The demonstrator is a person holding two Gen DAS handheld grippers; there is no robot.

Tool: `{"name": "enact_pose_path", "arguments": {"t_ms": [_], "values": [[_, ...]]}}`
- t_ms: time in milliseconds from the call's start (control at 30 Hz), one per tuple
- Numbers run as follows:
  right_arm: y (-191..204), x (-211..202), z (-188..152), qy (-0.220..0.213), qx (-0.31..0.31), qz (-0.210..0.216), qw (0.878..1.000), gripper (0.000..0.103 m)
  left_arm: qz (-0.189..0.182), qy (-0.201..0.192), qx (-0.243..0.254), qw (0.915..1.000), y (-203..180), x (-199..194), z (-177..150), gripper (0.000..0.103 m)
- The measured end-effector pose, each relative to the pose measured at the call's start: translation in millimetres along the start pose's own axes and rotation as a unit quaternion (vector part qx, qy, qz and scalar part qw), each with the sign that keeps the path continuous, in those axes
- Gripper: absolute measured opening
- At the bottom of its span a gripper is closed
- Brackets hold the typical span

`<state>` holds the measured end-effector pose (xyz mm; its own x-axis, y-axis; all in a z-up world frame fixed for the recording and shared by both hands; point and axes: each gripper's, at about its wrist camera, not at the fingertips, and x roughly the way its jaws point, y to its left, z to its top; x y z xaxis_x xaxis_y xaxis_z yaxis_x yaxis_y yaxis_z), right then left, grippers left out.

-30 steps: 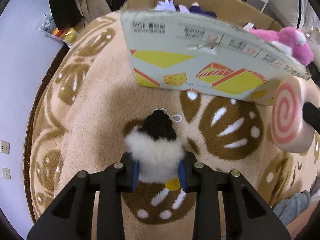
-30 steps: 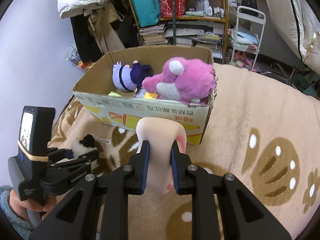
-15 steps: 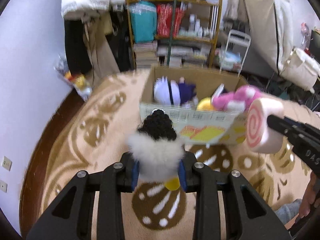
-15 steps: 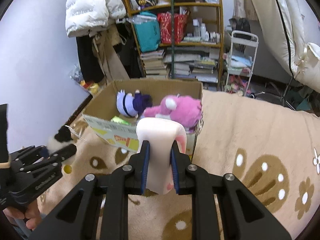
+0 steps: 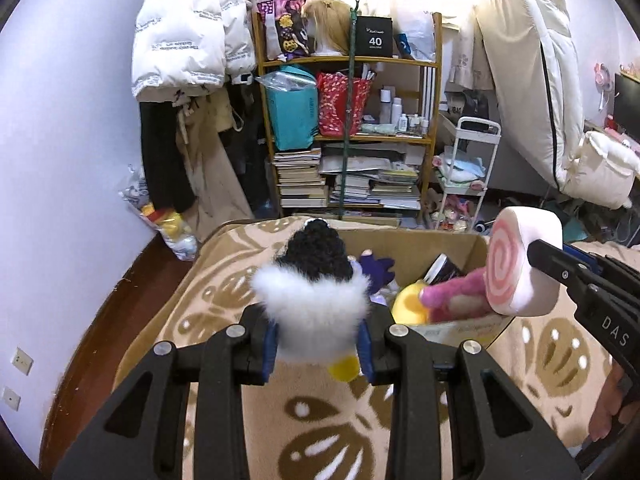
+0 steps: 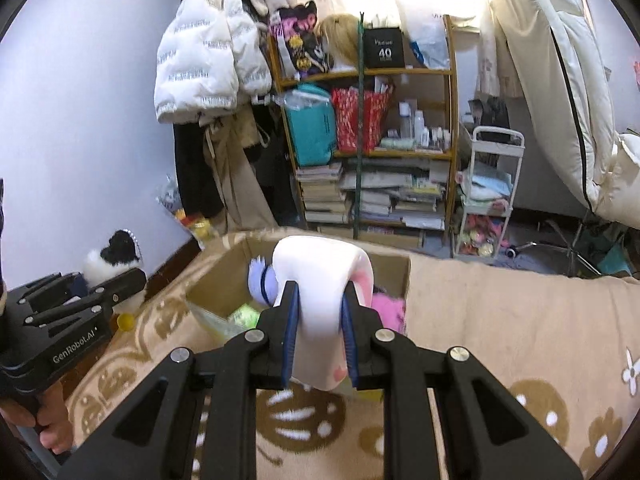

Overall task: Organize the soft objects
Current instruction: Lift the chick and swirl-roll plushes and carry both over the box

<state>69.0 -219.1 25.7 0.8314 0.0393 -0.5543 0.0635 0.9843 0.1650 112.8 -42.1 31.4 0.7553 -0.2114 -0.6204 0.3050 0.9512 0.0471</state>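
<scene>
- The left claw (image 5: 318, 354) pinches a fluffy black-and-white plush (image 5: 316, 300) by its white lower body, blue pads pressed into the fur on both sides, so the toy rides upright and clear of the patterned blanket (image 5: 208, 308) beneath.
- The right claw (image 6: 318, 346) is clamped on a swirl-roll cushion (image 6: 324, 304), its pads biting the sides of the soft block; in the left wrist view the pink spiral end face shows, with the cushion (image 5: 520, 264) held out over the near right corner of the box.
- A cardboard box (image 5: 452, 240) sits open on the blanket between the two claws, and it appears to be the collection point: a pink plush (image 5: 452, 296), a yellow toy (image 5: 410, 304) and a purple doll (image 5: 376, 268) already lie inside.
- Both toys are carried high at about the box's rim, seemingly so each can pass over the cardboard wall and drop in; the task looks well along, with two items not yet placed.
- The black-and-white plush hangs over the box's near left side, so it likely needs only a short forward reach before release.
- Squeezed foam and fur may spring or cling as the pads part, so a low release inside the walls would be the safer choice.
- A cluttered bookshelf (image 5: 348, 140) and a white puffer jacket (image 5: 188, 32) fill the background.
</scene>
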Motion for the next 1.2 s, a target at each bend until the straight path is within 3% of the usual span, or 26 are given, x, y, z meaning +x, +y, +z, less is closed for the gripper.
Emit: {"name": "enact_pose_path", "arguments": {"t_ms": [167, 400, 933, 1200], "values": [[-9, 7, 7, -0.029, 0.043, 0.007, 0.999, 0.022, 0.005, 0.0, 0.018, 0.9998, -8, 21, 11, 0.032], [-13, 40, 0, -0.013, 0.052, 0.013, 0.998, 0.022, 0.014, 0.015, 0.038, 0.9991, -22, 51, 5, 0.032], [-11, 60, 3, -0.049, 0.079, 0.059, 0.994, 0.025, -0.002, 0.031, 0.03, 0.9991, -26, 91, -4, 0.034], [-2, 79, -4, -0.02, 0.079, 0.066, 0.994, 0.029, -0.008, 0.048, 0.033, 0.9983, -23, 102, -8, 0.035]]}}
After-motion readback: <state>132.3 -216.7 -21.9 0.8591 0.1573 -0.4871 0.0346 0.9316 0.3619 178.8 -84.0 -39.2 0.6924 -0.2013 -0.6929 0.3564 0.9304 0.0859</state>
